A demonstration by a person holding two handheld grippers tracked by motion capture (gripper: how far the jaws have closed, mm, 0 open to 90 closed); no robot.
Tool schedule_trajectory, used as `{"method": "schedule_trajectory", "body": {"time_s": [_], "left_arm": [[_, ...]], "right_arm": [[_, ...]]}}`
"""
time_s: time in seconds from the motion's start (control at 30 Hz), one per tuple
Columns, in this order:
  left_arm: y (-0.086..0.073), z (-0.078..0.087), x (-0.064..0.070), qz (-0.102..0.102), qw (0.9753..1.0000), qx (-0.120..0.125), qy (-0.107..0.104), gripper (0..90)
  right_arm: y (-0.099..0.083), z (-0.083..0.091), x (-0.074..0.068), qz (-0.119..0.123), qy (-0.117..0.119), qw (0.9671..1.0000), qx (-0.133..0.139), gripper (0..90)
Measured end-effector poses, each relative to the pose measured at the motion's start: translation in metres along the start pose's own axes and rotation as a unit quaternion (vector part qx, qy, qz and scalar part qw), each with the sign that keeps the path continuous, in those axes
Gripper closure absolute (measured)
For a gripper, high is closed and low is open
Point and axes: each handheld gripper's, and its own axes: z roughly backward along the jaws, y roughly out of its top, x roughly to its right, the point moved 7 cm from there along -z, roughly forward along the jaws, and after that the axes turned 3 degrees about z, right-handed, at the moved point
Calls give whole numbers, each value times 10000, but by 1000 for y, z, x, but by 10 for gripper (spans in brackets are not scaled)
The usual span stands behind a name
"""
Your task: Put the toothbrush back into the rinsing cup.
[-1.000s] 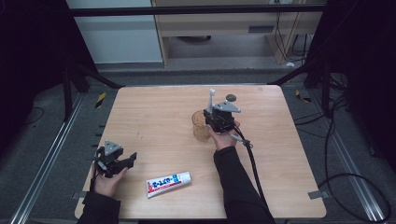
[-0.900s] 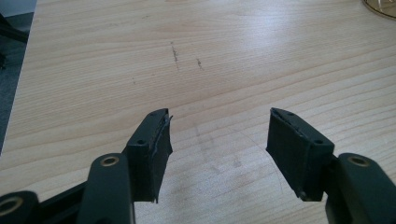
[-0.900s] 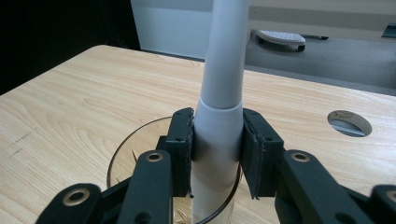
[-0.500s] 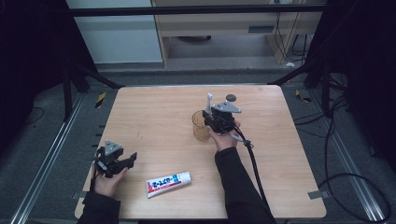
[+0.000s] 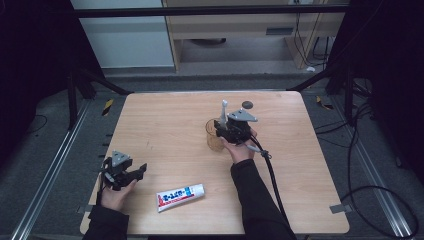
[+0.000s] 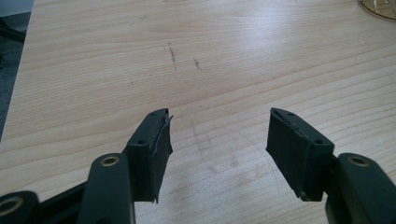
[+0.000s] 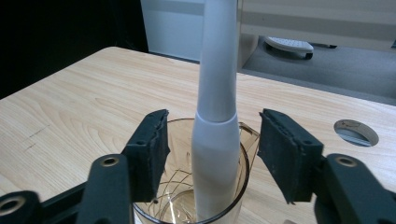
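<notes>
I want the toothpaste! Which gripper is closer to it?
Left. The left gripper sits just left of the toothpaste tube; the right gripper is farther away, up at the glass cup.

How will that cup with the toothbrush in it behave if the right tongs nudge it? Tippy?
Probably tippy: the cup is tall, narrow, clear plastic, so likely light. The toothbrush stands well above its rim, raising the weight and leaning on one side. Its smooth wall may slip on the table. The right tongs stand open around the handle.
</notes>
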Motion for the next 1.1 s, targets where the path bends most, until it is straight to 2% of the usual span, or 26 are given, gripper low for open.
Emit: {"method": "schedule_trajectory", "body": {"time_s": [0.2,0.5,0.7,0.87,1.1], "left_arm": [[0,1,1,43,10000,-6,-83,405],[2,4,7,56,9994,44,-353,444],[2,7,12,-110,9990,31,-436,478],[1,10,18,-274,9984,1,-492,524],[-4,14,30,-417,9965,-125,-710,612]], "right_arm": [[3,10,-2,-5,132,9999,-11,288],[1,37,6,-122,95,9998,-119,231],[-5,60,20,-54,14,9994,-332,225],[-16,79,35,-87,-51,9985,-539,233],[-35,105,50,-40,-92,9974,-710,244]]}}
